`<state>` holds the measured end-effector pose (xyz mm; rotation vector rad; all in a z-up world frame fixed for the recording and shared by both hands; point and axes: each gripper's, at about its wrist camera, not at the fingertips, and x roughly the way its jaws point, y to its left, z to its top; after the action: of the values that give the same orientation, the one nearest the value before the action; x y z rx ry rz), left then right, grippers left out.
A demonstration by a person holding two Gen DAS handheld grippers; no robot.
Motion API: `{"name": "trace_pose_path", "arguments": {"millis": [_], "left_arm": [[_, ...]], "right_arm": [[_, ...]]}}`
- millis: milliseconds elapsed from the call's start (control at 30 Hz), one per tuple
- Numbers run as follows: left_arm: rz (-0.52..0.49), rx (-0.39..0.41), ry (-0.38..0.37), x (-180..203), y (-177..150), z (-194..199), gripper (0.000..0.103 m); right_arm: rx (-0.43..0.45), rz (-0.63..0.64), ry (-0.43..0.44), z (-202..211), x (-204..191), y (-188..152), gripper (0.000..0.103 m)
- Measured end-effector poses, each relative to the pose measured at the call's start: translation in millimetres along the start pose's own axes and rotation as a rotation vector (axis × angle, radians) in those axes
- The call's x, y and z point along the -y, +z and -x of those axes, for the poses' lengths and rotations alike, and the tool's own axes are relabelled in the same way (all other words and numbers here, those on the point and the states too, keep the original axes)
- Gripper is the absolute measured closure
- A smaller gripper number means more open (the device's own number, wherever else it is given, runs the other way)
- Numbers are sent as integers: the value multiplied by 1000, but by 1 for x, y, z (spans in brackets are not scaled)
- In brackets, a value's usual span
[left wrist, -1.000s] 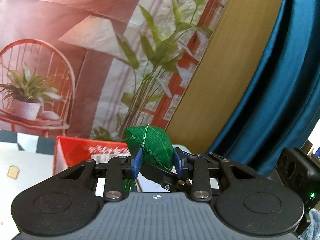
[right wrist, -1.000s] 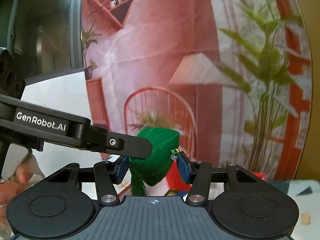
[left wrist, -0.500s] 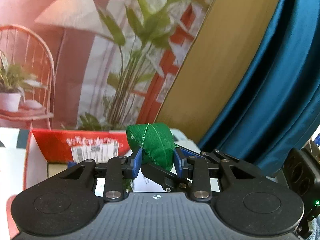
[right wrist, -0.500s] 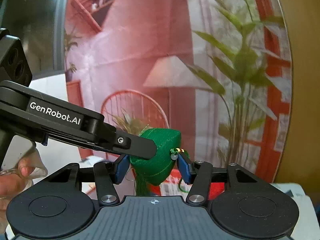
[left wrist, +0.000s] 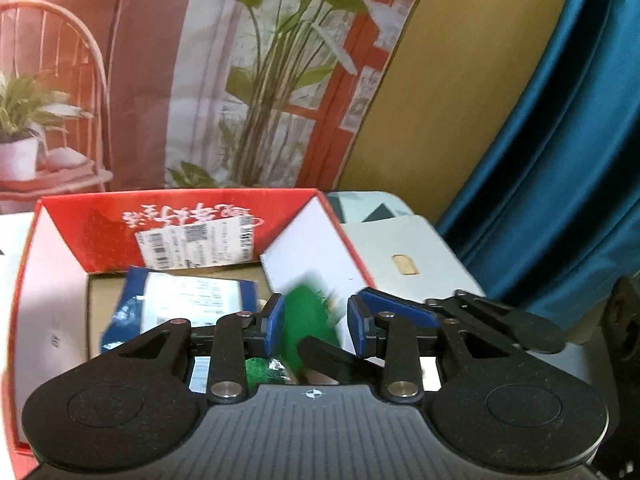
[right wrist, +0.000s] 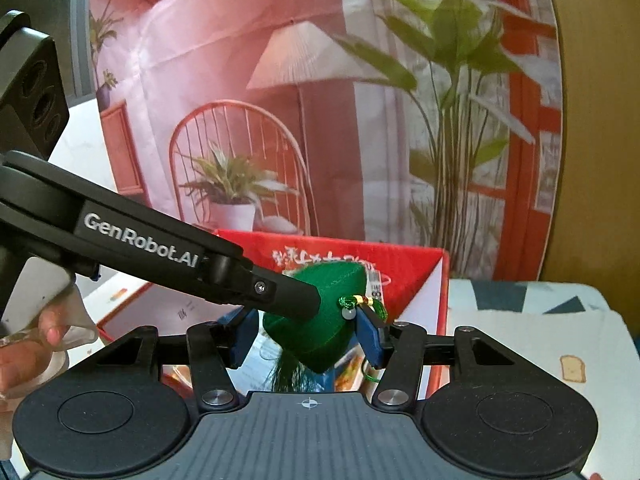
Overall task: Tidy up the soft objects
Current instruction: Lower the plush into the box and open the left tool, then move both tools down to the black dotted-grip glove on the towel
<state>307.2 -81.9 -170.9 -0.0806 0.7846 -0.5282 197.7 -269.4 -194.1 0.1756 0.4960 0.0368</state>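
A green fabric pouch [left wrist: 308, 320] with a beaded cord and a tassel [right wrist: 288, 372] hangs over an open red box [left wrist: 180, 224]. My left gripper [left wrist: 316, 320] is shut on the pouch, which looks blurred and low between the blue pads. The right gripper [right wrist: 308, 334] closes on the same pouch [right wrist: 320, 320] from the other side, and its right pad meets the beaded corner. In the right wrist view a left finger [right wrist: 280, 296] presses on the pouch's left face. In the left wrist view a right finger [left wrist: 332, 360] crosses under the pouch.
The red box [right wrist: 412, 272] has raised flaps, and a blue-and-white packet [left wrist: 180, 300] lies inside. It stands on a table with a patterned cloth [right wrist: 540, 320]. A printed backdrop stands behind, with a teal curtain [left wrist: 560, 160] to the right. A person's hand [right wrist: 28, 352] holds the left gripper.
Both grippers have tipped downward and sunk toward the red box, which now fills the lower half of the left wrist view. The pouch sits lower between the left pads.
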Motion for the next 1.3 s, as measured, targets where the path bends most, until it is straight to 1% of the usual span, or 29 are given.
{"name": "trace_pose_path", "arguments": {"millis": [100,233,400,667,833,967,1100,1200,1300], "left_arm": [[-30,0,37,0,0,3,67],[-25,18,56,-8,-1,17,67],[-25,48,110,-18,-11,41,66],[-18,92,198,-36,-46,88,66],[14,130,237,-43,-73,116,66],[52,157,261,-44,-91,128,66],[60,148,279,-44,-108,132,66],[61,119,294,-47,-119,129,66],[96,81,286,-53,-130,123,66]], "right_arm": [[-13,13,-12,-2,-2,-2,51],[-24,23,-10,-1,-7,-5,50],[-33,33,-12,6,-15,-11,50],[-28,50,-10,22,-29,-23,50],[-16,59,-5,34,-38,-30,50],[-8,76,-1,42,-46,-36,50],[6,79,-2,51,-50,-43,50],[1,68,-1,55,-51,-49,50],[-20,61,-1,57,-51,-58,50]]}}
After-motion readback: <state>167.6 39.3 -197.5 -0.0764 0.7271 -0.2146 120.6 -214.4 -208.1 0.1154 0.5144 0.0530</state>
